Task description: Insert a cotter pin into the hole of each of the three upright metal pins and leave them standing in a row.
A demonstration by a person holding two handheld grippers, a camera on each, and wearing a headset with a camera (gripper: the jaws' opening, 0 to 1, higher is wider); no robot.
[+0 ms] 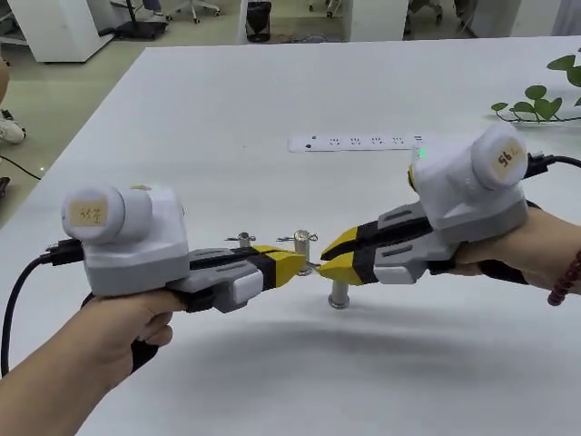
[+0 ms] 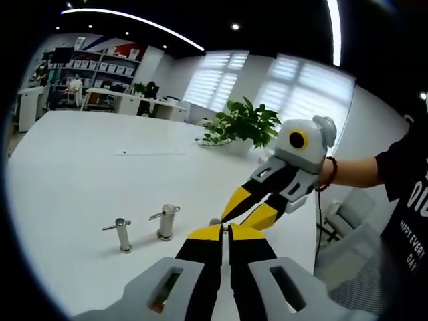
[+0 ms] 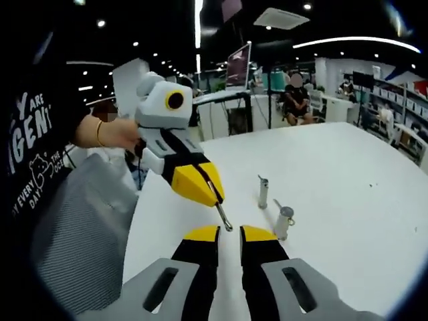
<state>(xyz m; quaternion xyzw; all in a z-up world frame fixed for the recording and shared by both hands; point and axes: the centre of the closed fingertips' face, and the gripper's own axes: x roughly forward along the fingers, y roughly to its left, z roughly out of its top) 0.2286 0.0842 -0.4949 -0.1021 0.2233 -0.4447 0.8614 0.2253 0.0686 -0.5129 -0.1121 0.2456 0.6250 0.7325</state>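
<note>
Smooth white tabletop (image 1: 272, 109) — left tongs (image 3: 215, 195) clenched on thin wire cotter pin (image 3: 223, 215), right tongs (image 3: 229, 233) seemingly parted

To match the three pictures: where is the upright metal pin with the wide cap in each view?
Head view: wide-capped pin, near the centre.
Left gripper view: pin lower left of centre.
Right gripper view: pin lower right of centre.
Shared landmark: the slim pin standing beside it in all three.

We've got a white surface (image 1: 227, 100) here: power strip (image 1: 359, 143) upper middle, leafy plant (image 1: 543, 98) upper right, metal pins (image 1: 339, 292) standing centre.
</note>
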